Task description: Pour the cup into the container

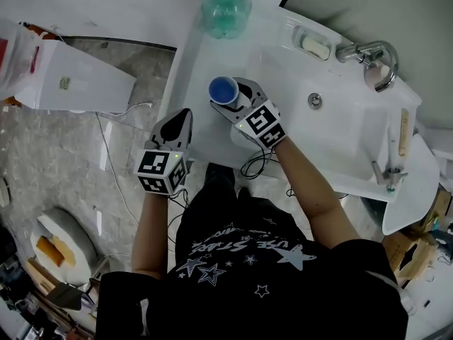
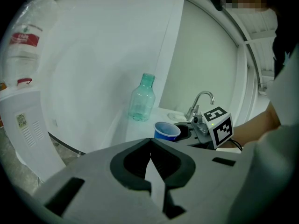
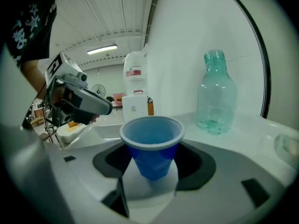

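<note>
Right gripper [image 1: 232,98]: grasped the blue cup [image 1: 223,89], one jaw against each side of its lower wall.
Cup: stood upright between those jaws, mouth up, over the white worktop [image 1: 202,62] at the left edge of the sink basin [image 1: 340,129]; whether its base rested on anything could not be told.
Left gripper [image 1: 180,119]: clenched, jaw tips together with nothing between them, just left of the cup.
Teal bottle [image 1: 226,9]: upright on the worktop beyond the cup, apart from it.
Tap [image 1: 368,52]: at the far side of the basin.
</note>
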The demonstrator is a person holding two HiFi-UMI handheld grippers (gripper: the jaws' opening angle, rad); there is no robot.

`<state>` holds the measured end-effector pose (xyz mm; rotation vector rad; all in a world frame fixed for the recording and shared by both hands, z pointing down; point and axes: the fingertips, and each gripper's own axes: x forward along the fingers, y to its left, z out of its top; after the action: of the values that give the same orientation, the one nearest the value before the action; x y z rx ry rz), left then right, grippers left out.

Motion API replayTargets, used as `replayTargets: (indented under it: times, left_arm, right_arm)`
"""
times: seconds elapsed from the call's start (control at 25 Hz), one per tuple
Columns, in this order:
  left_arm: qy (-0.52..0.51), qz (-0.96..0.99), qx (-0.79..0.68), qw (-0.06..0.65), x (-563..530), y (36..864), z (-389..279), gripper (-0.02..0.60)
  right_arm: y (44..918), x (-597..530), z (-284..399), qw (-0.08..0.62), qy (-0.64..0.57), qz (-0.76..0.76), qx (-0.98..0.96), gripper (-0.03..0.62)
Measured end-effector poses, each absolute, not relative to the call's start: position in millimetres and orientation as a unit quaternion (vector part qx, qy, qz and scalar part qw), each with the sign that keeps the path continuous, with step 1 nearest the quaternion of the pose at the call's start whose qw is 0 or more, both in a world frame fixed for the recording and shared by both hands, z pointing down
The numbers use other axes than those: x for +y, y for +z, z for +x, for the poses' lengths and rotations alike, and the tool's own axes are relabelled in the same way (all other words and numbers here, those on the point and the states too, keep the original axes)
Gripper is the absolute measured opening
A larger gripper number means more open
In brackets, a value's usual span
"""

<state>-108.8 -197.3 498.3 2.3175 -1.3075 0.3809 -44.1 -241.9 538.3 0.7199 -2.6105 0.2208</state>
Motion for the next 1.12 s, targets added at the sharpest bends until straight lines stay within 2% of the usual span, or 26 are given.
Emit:
replayTargets:
  times: [0.76, 1.12]
  left_arm:
    - [0.14, 0.832, -0.487, 0.225, -185.8, 503.0, -114.9, 0.009]
    - [0.128, 0.838, -0.49, 0.205, -171.1, 485.7, -106.3, 0.009]
  right_arm:
    - [551.4, -235.5, -47.9, 0.222, 0.075, 0.256, -0.938, 0.306]
    - [538.7, -213.8, -13.8, 0.225, 0.076, 0.29, -0.927, 0.328]
